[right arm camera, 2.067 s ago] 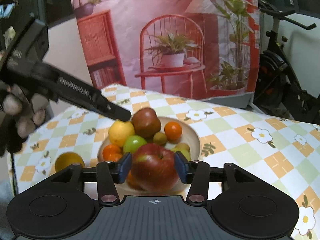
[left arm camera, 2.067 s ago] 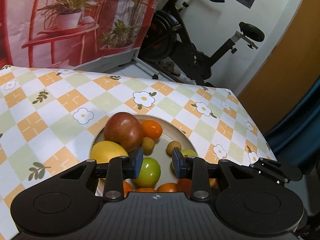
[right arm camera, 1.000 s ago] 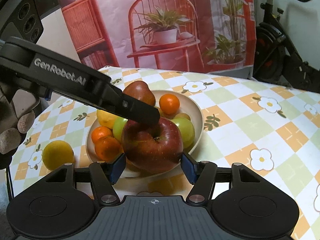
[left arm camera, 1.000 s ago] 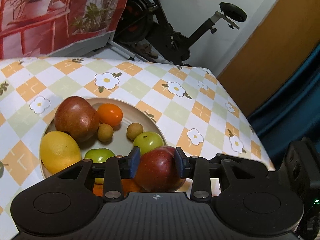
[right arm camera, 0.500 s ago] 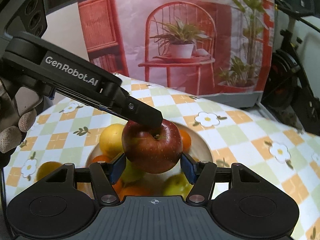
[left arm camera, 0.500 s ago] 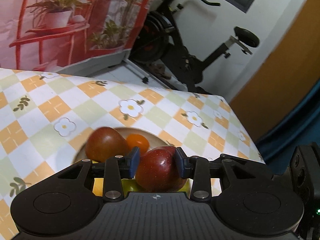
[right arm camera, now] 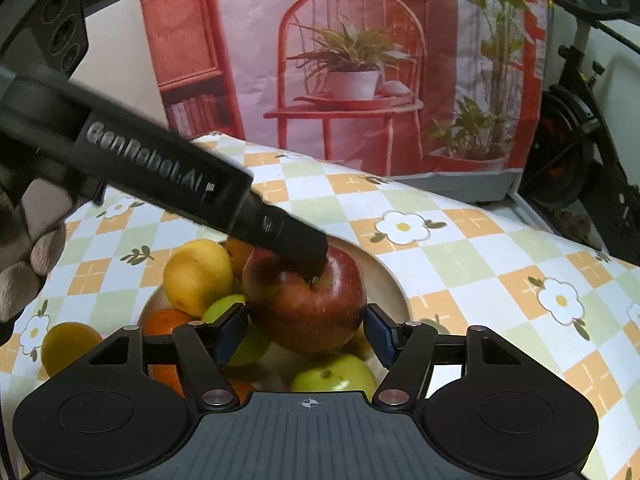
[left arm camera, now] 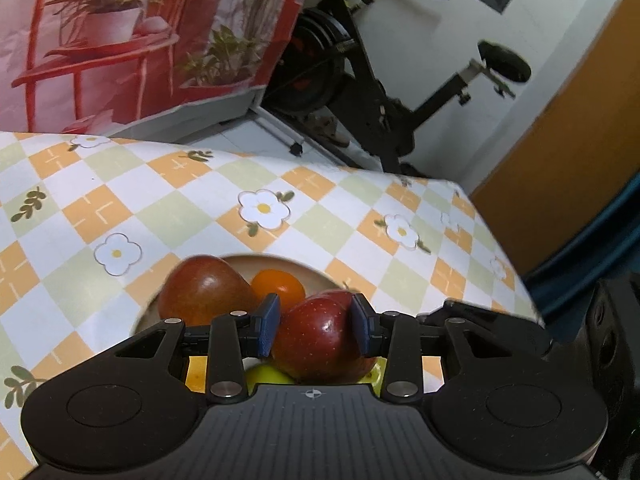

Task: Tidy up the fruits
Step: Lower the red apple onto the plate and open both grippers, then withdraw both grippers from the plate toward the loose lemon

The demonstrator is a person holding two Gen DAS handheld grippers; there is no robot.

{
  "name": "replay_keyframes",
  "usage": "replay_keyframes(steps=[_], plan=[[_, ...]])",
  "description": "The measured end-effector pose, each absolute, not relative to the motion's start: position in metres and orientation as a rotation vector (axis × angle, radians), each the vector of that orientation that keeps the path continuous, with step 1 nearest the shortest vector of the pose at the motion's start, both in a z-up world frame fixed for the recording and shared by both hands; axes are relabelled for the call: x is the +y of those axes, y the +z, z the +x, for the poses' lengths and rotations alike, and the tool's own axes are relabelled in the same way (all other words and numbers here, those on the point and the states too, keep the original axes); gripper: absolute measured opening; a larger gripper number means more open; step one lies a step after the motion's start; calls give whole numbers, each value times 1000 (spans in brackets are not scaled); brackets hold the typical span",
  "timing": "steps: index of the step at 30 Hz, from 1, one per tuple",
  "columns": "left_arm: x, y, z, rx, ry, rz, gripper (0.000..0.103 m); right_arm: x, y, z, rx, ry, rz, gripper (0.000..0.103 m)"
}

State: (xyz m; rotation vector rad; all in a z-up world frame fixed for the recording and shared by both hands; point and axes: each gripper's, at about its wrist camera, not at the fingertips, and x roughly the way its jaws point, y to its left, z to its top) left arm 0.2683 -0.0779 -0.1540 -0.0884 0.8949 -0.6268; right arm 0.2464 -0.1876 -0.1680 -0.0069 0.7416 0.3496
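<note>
Red and glossy, the round apple with pale speckles point(left arm camera: 316, 340) hangs clear of the cream ceramic bowl point(left arm camera: 312, 270), above the other fruit rather than resting on it. It is up there because the left gripper point(left arm camera: 315, 326) has it clenched: both blue pads press on its flanks, though those jaws have just been easing apart a little with the apple between them. The right gripper point(right arm camera: 306, 332) sits just beneath and in front, its jaws having just been opening, and its blue pads point(right arm camera: 378, 334) now stand off the skin on either side. That reads as a hand-over, the right claw released so the left alone carries the fruit.

From the right wrist view the apple shows a dark stem hollow on top, partly covered by the left gripper's black finger, and a deep red, slightly streaked skin. Below it lie a yellow lemon point(right arm camera: 198, 276) and a green apple point(right arm camera: 334, 374). A lone orange fruit point(right arm camera: 68, 344) sits on the checked floral tablecloth point(right arm camera: 460, 256) beside the bowl.
</note>
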Motion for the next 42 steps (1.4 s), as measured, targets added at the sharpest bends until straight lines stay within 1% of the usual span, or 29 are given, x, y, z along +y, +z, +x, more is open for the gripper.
replay_keyframes(steps=[2,6,12,22,31,42], plan=[[-80,-157,268,901,-591,-56,42,-188,-169,245,752,341,-7,60],[-70,-158,270,915,-585,-101,42,-189,-170,241,759,334,4,60],[-55,-145,255,884,-579,-99,43,-190,-156,226,727,321,42,60],[15,-118,210,821,-533,-78,43,-162,-145,186,690,367,84,60],[80,-129,184,847,-446,-80,43,-98,-150,172,727,498,19,60],[97,-148,175,855,-452,-129,43,-44,-160,175,788,590,-111,60]])
